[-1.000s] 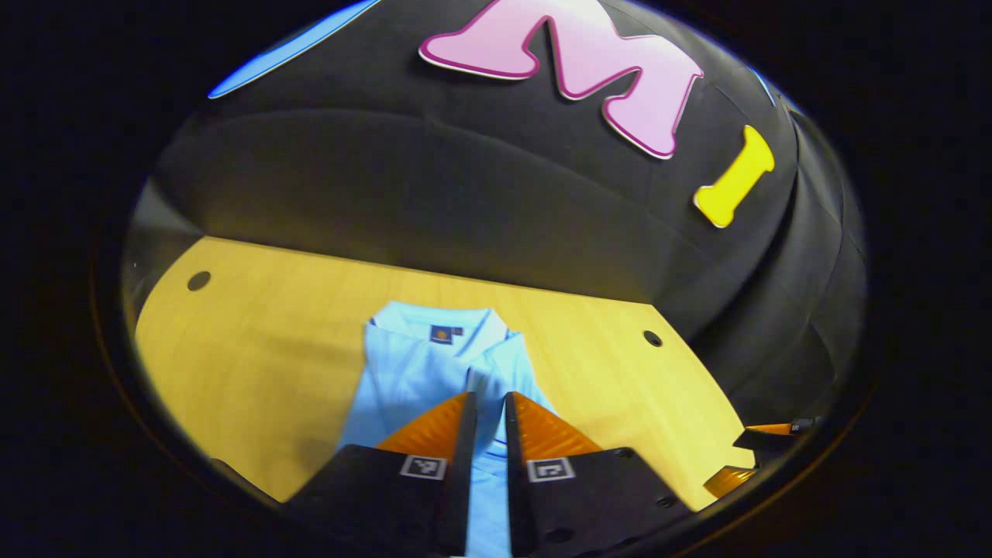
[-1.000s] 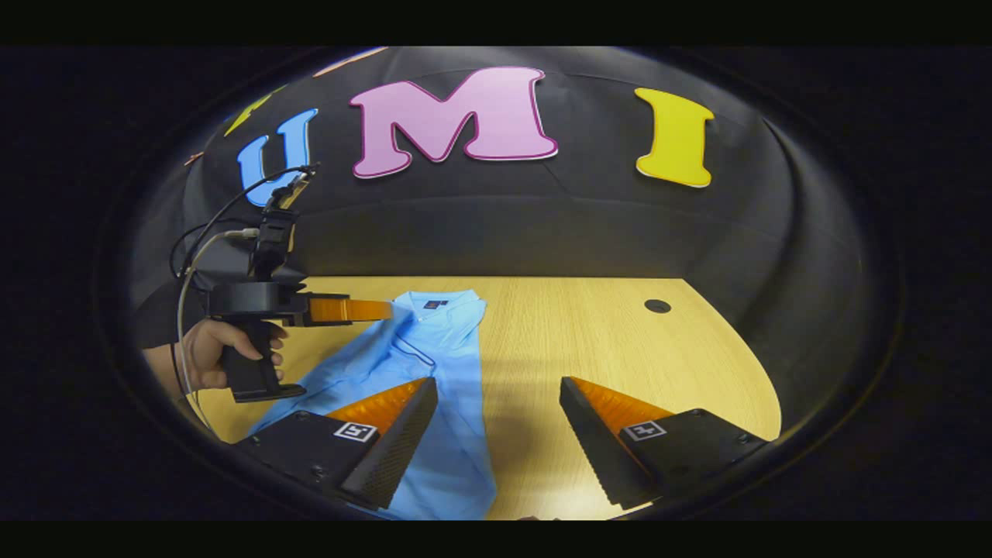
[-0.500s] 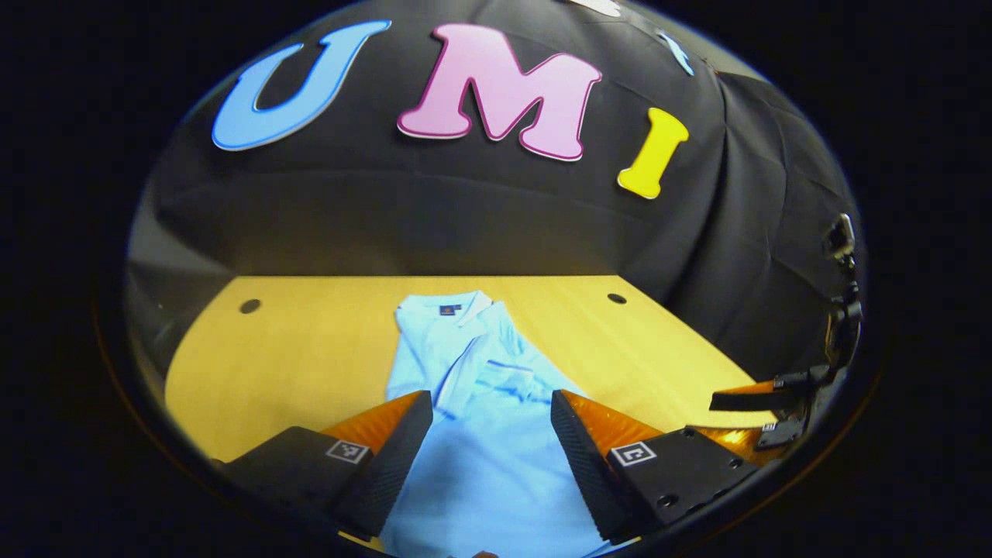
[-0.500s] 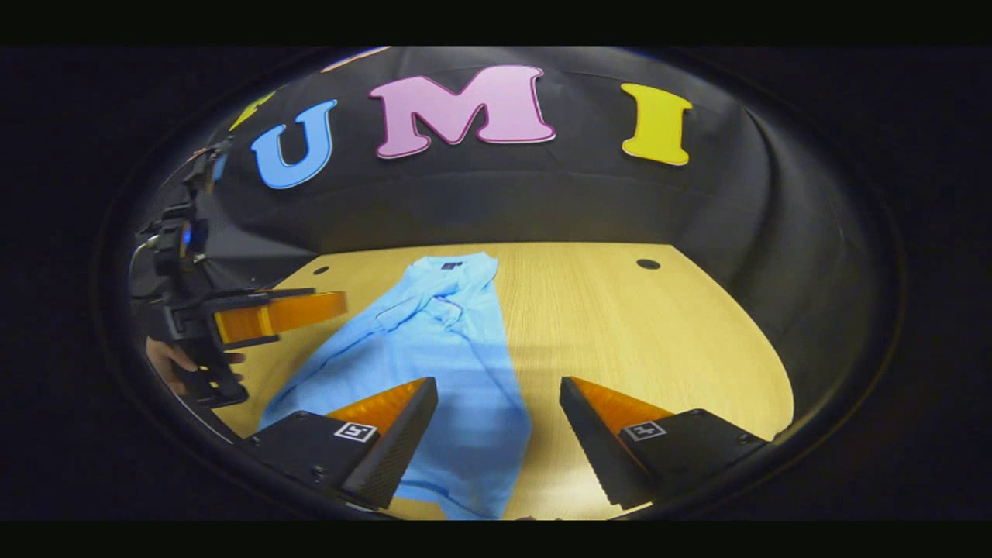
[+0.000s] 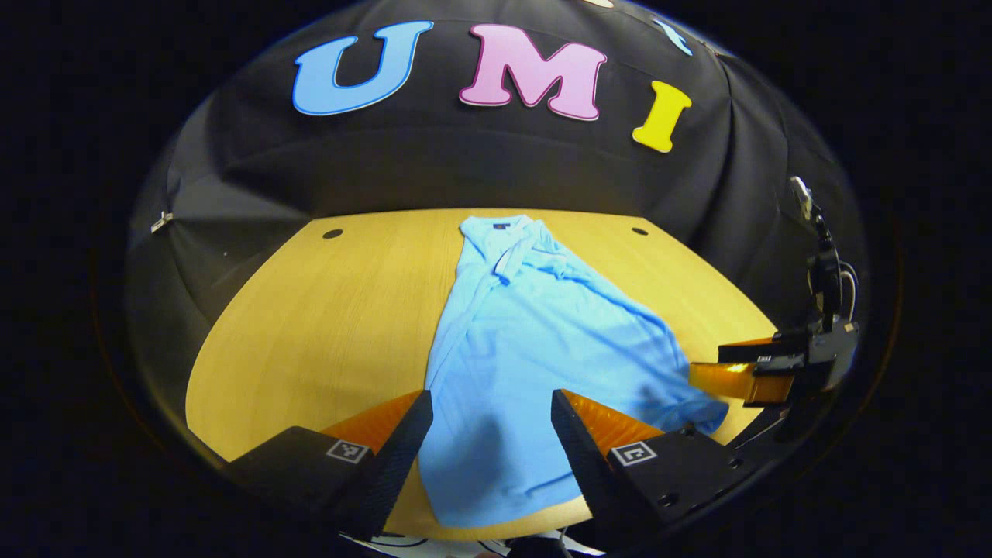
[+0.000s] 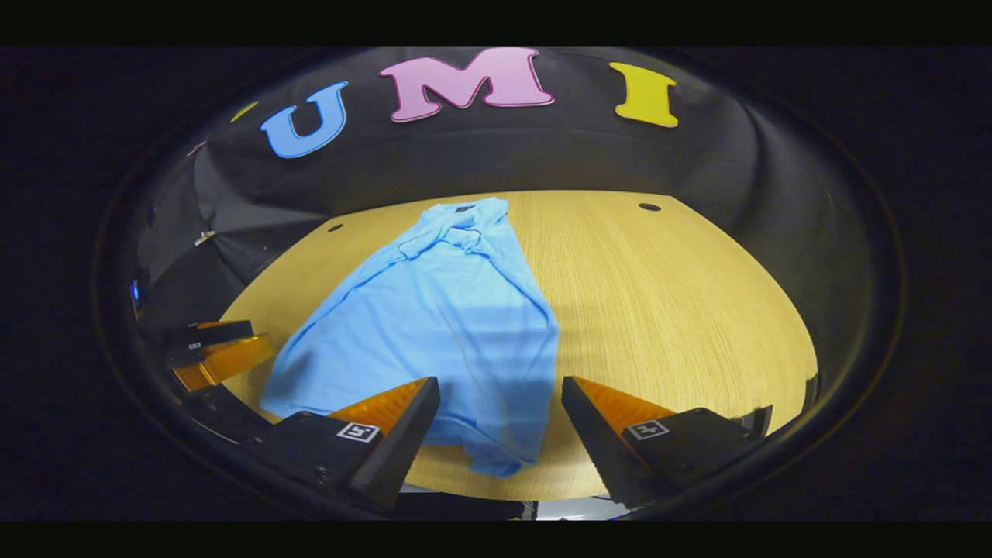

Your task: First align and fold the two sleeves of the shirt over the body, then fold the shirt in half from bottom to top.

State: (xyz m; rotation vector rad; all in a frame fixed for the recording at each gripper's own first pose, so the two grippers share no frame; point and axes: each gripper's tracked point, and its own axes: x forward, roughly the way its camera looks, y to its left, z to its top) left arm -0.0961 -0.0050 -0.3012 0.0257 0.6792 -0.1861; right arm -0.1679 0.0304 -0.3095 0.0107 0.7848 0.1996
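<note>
We have the light-blue polo shirt (image 5: pixel 519 341) lying flat on the wooden counter (image 5: pixel 310 310), sleeves folded in near the collar (image 5: pixel 496 229). Both left tongs (image 5: pixel 491 434) and right tongs (image 6: pixel 500 422) hang open over the hem; next we grip it and fold toward the collar.

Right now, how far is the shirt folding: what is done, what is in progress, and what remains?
Done, as it looks: both sleeves lie folded over the body of the shirt, near the collar. In hand: nothing is gripped; the left gripper and right gripper hang open above the hem end on the table. Left: gripping the hem and folding the shirt in half, bottom to top.
</note>
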